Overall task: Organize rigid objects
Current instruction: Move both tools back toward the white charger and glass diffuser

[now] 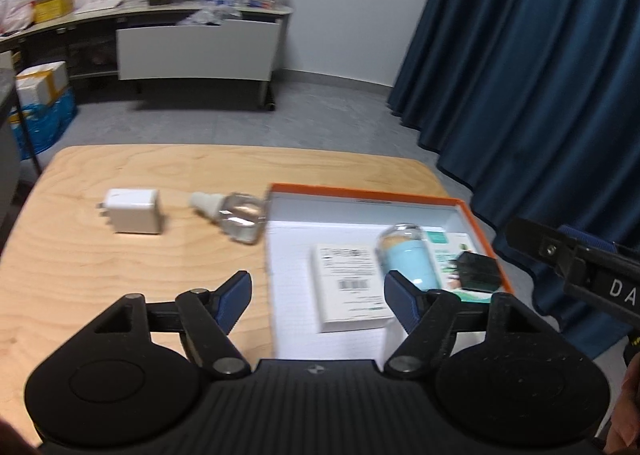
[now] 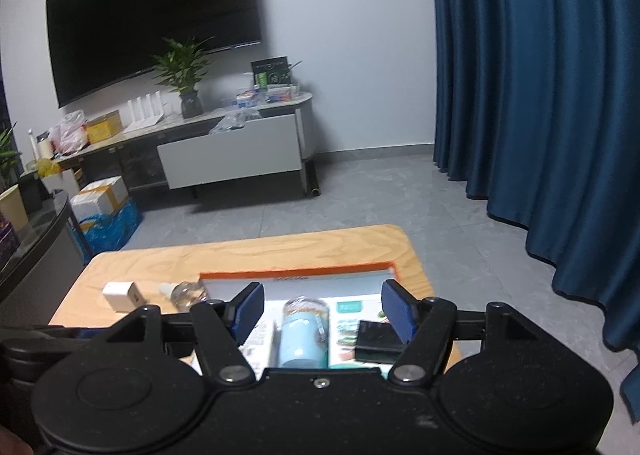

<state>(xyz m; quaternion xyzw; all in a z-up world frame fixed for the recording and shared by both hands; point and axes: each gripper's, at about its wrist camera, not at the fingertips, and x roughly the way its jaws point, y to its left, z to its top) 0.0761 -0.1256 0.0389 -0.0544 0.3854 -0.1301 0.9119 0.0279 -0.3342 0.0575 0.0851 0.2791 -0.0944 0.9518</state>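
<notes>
- Both tongs are held spread wide with nothing between the pads: the left gripper (image 1: pixel 318 305) is positioned above the near edge of the wooden table (image 1: pixel 80 255), and the right gripper (image 2: pixel 322 309) is positioned above the orange-rimmed tray (image 1: pixel 482 229).
- Blue pads (image 1: pixel 236 301) are seen on the left gripper — no object is touched by either of them.
- A white box with a barcode label (image 1: pixel 348 281) is laid flat in the tray, toward its near left part.
- A light-blue bottle with a clear cap (image 1: pixel 408 255) is laid on its side just to the right of that box.
- A small black block (image 1: pixel 478 271) is placed in the tray's right part, on a green-printed packet (image 1: pixel 444 247).
- A clear bottle with a white cap (image 1: pixel 234 215) is laid on its side on the table, with its base at the tray's left wall; actual contact cannot be confirmed.
- A white plug adapter (image 1: pixel 134 211) is set on the table to the left of the clear bottle — apart from it.
- A dark blue curtain (image 1: pixel 540 75) is hung to the right of the table.
</notes>
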